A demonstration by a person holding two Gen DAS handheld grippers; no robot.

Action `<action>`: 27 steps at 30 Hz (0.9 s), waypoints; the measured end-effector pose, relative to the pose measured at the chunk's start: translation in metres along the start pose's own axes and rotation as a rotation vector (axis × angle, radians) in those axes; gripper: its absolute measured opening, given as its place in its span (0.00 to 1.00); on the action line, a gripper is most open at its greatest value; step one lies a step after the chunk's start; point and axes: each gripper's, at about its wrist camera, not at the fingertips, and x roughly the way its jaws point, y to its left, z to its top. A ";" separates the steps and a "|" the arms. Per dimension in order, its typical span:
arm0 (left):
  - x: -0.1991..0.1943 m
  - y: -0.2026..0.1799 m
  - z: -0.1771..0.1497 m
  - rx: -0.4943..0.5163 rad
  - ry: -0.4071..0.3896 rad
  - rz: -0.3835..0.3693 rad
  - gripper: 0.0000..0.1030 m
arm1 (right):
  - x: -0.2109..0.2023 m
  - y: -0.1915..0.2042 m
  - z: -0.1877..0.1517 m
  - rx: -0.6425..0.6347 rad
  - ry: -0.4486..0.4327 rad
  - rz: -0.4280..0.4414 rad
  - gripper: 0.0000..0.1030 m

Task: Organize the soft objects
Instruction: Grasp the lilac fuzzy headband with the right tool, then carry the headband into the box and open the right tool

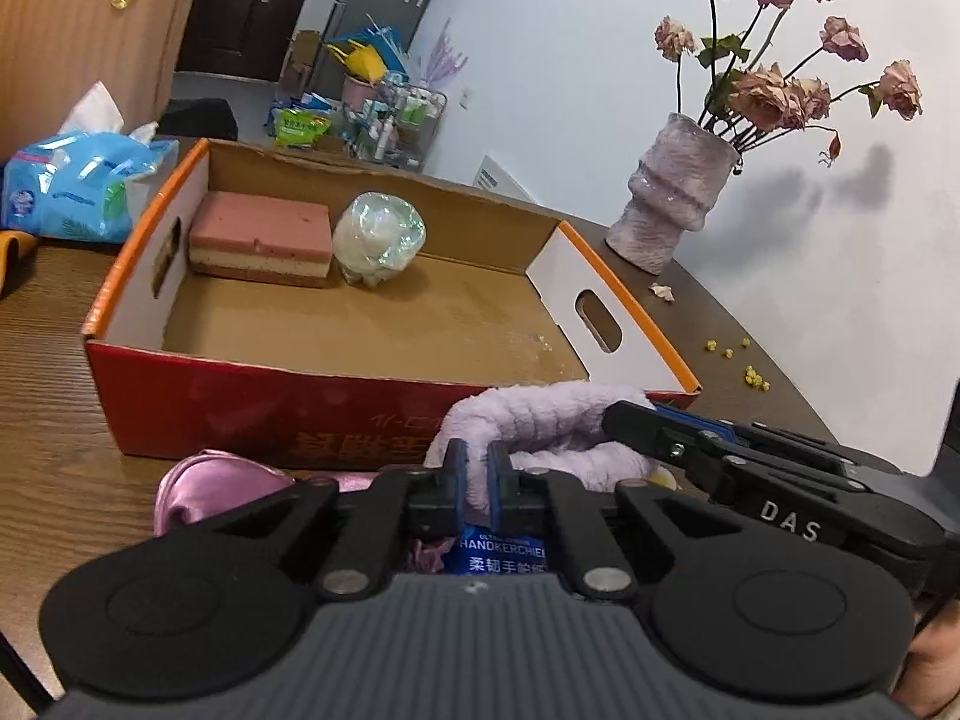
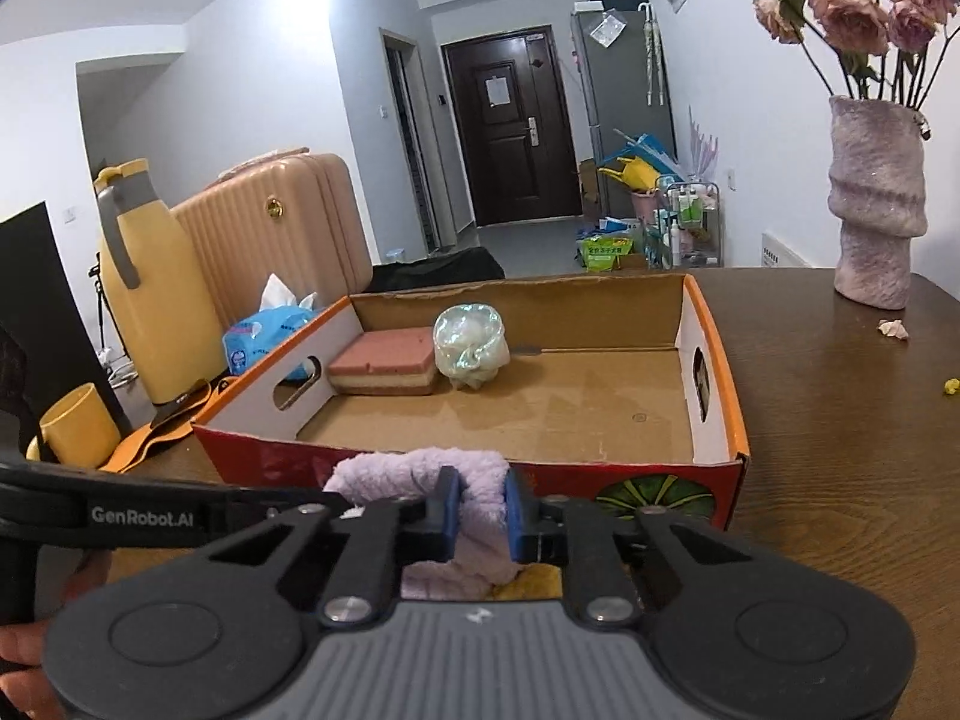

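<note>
A fluffy lilac towel (image 1: pixel 540 426) hangs between both grippers just in front of the red cardboard box's (image 1: pixel 270 408) near wall. My left gripper (image 1: pixel 476 483) is shut on one end of it. My right gripper (image 2: pixel 480 519) is shut on the other end of the towel (image 2: pixel 474 480). Inside the box (image 2: pixel 714 360) lie a pink layered sponge (image 1: pixel 264 237) and a clear wrapped soft bundle (image 1: pixel 378 237), both at the far left; they also show in the right wrist view as sponge (image 2: pixel 384 366) and bundle (image 2: pixel 471 345).
A pink satin item (image 1: pixel 210 486) and a blue handkerchief pack (image 1: pixel 504 552) lie under my left gripper. A vase of dried roses (image 1: pixel 672 192) stands at the table's right. A tissue pack (image 1: pixel 78 180), yellow jug (image 2: pixel 144 288) and yellow cup (image 2: pixel 78 426) are on the left.
</note>
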 end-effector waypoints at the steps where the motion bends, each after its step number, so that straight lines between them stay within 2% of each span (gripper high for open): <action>1: -0.007 -0.005 -0.001 0.013 -0.014 0.006 0.07 | -0.006 0.003 0.000 -0.006 -0.013 0.003 0.12; 7: -0.062 -0.035 -0.007 0.080 -0.118 0.005 0.07 | -0.055 0.014 0.002 -0.027 -0.097 0.021 0.12; 16: -0.134 -0.076 -0.036 0.122 -0.204 -0.014 0.07 | -0.136 0.034 -0.011 -0.052 -0.195 0.038 0.12; 21: -0.157 -0.091 -0.048 0.149 -0.231 -0.025 0.07 | -0.166 0.039 -0.019 -0.052 -0.228 0.036 0.12; 27: -0.165 -0.098 -0.047 0.169 -0.244 -0.034 0.07 | -0.176 0.038 -0.015 -0.050 -0.253 0.032 0.12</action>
